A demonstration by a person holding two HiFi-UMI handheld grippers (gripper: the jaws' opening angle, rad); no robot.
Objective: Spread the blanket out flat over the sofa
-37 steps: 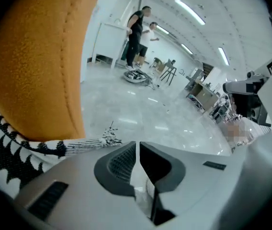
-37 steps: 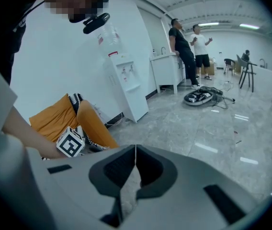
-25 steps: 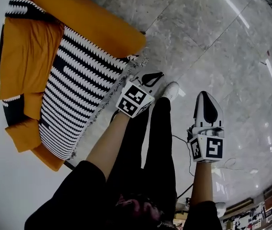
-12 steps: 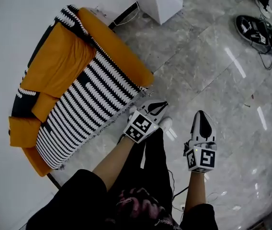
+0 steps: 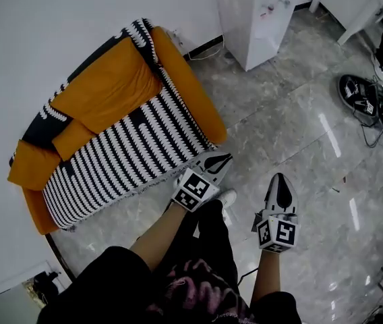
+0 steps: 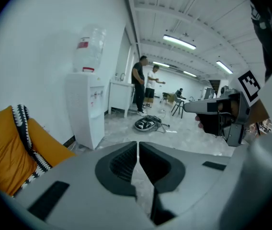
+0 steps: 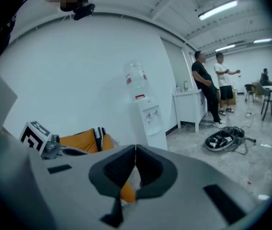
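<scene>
We see the orange sofa point(image 5: 110, 90) against the wall, and the striped blanket point(image 5: 121, 155) lies over its seat and back. A white water dispenser point(image 5: 255, 15) stands near the sofa's end, and a cable bundle point(image 5: 361, 94) lies well apart on the floor. The left gripper point(image 5: 220, 160) and the right gripper point(image 5: 280, 184) both have their jaws together, with nothing between them. Since a second ago, both grippers came up from the blanket's edge.

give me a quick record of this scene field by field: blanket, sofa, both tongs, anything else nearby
blanket: black-and-white striped, spread over the seat, draped over the backrest
sofa: orange, against the white wall
left tongs: shut, holding nothing
right tongs: shut, holding nothing
nearby: white water dispenser beside the sofa
</scene>
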